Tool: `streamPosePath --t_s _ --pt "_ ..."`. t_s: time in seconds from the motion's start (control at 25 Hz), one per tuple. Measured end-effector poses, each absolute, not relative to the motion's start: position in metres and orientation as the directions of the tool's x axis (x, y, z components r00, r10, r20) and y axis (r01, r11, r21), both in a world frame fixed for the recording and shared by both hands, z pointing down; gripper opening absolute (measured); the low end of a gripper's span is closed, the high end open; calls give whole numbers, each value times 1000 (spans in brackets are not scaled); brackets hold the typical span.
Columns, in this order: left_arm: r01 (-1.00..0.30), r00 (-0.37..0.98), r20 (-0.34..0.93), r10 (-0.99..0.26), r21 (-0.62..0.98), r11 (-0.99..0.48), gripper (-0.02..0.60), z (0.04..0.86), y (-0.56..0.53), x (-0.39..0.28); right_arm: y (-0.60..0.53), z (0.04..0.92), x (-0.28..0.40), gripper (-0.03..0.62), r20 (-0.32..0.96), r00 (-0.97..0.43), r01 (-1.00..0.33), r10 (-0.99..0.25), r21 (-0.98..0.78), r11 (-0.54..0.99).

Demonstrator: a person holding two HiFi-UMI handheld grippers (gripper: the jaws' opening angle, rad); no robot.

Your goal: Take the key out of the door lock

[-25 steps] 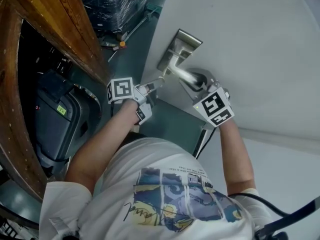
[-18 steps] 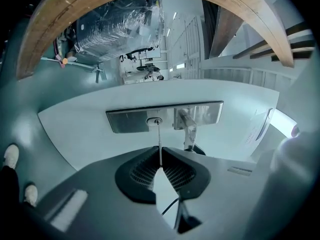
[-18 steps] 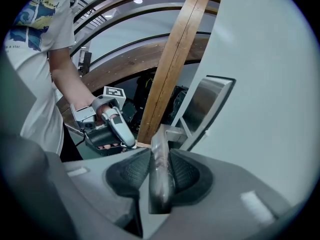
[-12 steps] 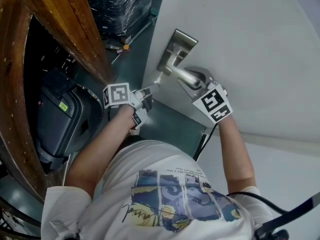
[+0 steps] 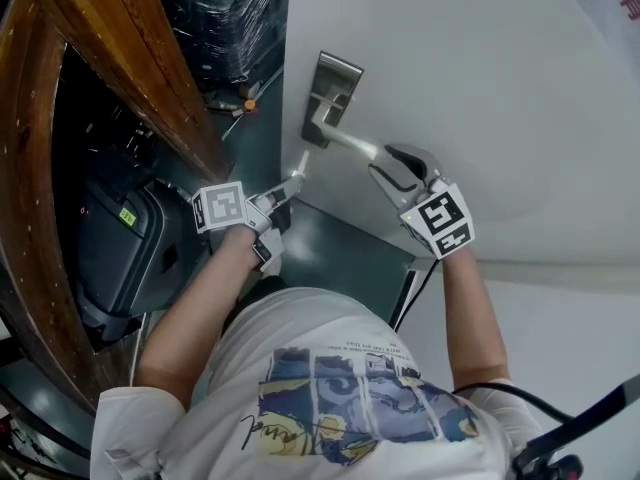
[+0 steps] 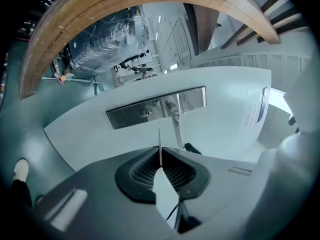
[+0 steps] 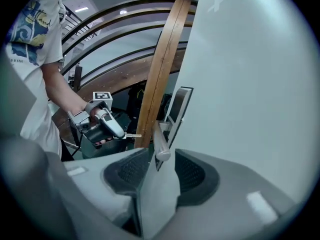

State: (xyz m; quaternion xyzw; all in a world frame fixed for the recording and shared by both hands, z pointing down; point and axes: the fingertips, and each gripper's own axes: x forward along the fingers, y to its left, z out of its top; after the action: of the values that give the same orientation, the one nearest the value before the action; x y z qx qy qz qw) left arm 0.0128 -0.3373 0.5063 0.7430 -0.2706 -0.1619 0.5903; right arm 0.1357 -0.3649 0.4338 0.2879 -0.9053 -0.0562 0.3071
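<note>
The white door's steel lock plate carries a lever handle. My left gripper is shut on a thin silver key, held clear of the plate, below and left of it. In the left gripper view the key blade sticks up from the shut jaws, and the empty keyhole shows on the plate. My right gripper is at the lever's free end with its jaws opening. The lever tip lies between them, untouched by the pads.
A curved wooden beam runs along the left, close to the door edge. A dark case stands on the green floor below it. Wrapped pallets sit farther back. A cable hangs under my right arm.
The left gripper has drawn down and left, away from the lock plate, with the key in it. The right jaws have spread and slid back toward the lever's tip.
</note>
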Motion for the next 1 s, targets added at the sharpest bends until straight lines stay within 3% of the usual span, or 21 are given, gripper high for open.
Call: streamPosePath --t_s 0.64,1.0 --pt "-559 710 241 -662 765 -321 23 459 -243 9 -259 437 158 147 433 -738 -528 -518 107 842" --pt "-637 718 293 -632 642 -426 23 432 -194 6 -207 446 144 109 394 -757 -565 -521 6 825"
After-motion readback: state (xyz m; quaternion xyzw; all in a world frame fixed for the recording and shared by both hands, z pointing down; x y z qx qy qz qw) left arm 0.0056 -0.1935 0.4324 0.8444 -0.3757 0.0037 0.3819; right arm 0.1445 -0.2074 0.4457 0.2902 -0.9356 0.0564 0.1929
